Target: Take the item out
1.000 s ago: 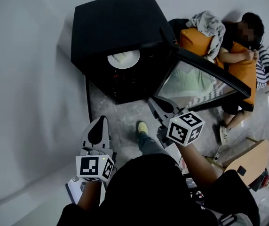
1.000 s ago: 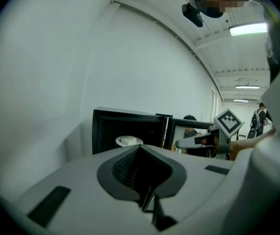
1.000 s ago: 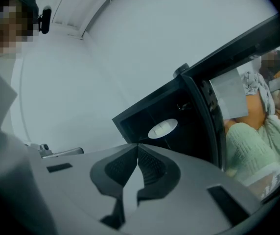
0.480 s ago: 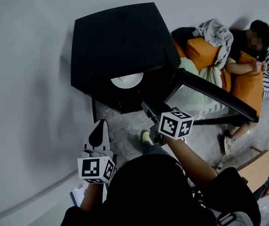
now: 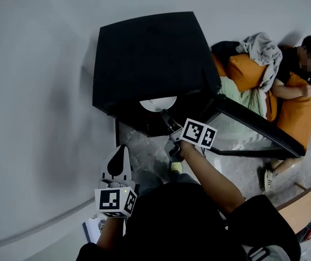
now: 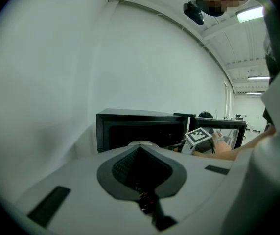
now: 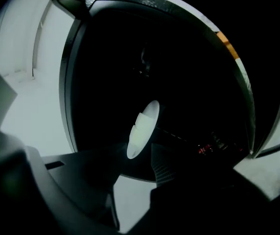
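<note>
A black cabinet (image 5: 150, 58) stands on the floor with its glass door (image 5: 253, 134) swung open to the right. Inside, near the front, lies a white plate (image 5: 158, 103) with something pale on it. My right gripper (image 5: 168, 119) reaches into the opening just in front of the plate; its jaws are opening and nothing is between them. In the right gripper view the plate (image 7: 142, 126) shows just beyond the gripper (image 7: 132, 168) in the dark interior. My left gripper (image 5: 117, 159) hangs back over the floor, shut and empty, pointing at the cabinet (image 6: 140, 126).
A person (image 5: 299, 83) lies on the floor among orange cushions (image 5: 248, 69) behind the open door. A white wall runs along the left. Papers (image 5: 93, 228) lie by my left side and a wooden piece (image 5: 294, 205) at the lower right.
My right gripper has moved from beside the door up to the cabinet opening, close to the plate. The left gripper has stayed about where it was.
</note>
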`<state>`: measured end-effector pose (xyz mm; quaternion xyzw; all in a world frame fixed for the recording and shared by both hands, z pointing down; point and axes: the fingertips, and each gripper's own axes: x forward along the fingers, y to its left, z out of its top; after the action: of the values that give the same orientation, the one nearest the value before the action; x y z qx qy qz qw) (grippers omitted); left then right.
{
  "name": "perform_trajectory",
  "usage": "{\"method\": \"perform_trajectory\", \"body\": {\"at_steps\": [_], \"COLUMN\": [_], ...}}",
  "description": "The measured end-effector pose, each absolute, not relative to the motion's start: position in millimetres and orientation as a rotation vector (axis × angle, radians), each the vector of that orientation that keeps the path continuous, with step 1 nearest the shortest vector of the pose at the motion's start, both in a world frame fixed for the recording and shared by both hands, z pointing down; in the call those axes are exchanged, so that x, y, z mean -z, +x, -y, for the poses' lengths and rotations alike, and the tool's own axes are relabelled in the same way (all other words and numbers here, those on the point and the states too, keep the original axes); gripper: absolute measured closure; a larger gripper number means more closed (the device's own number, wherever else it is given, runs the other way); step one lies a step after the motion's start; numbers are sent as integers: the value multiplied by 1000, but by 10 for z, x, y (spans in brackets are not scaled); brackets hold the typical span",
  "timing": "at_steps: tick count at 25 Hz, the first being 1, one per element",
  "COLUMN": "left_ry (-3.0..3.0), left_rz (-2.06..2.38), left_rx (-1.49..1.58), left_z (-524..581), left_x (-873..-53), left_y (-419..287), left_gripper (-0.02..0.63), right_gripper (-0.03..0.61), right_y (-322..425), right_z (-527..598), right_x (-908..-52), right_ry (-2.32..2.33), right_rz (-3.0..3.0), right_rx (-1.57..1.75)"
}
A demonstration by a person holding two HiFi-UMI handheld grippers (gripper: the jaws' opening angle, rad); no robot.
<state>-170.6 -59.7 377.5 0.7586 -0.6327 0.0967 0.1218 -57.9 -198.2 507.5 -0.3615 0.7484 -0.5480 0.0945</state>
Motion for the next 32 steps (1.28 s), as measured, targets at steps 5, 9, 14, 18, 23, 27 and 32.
{"method": "perform_trajectory", "body": {"at_steps": [5, 9, 14, 18, 23, 27, 32], "left_ry": [2189, 2196, 2212, 2224, 2232, 2221, 2217], "left_rz": [1858, 1837, 1837, 1838, 1846, 1849, 1841], "left_rx": [-282, -300, -302, -297, -298, -299, -288], "left_z": [581, 611, 653, 661, 629, 608, 563], "left_x": [-3818, -3840, -3804, -3793, -3770, -3802, -3845], "left_y": [-1822, -1866, -1899, -1872, -1887, -1896, -1855], "left_gripper": [604, 604, 604, 604, 604, 604, 604], "right_gripper": [425, 425, 430, 509, 522, 529, 551], "right_y": [-653, -682, -724, -743, -733, -704, -678], "right_z": [2178, 2302, 2352, 2362, 2332, 2298, 2177], "right_x": [-5148, -5241, -5310, -5255, -5253, -5293, -5311], "right_ry": [-1069, -1099, -1085, -1037, -998, -976, -941], "right_rz": [-2106, -2067, -2019, -1998, -1916, -1862, -1864], "right_rx": [1686, 1726, 1772, 1760, 1799, 1836, 1862]}}
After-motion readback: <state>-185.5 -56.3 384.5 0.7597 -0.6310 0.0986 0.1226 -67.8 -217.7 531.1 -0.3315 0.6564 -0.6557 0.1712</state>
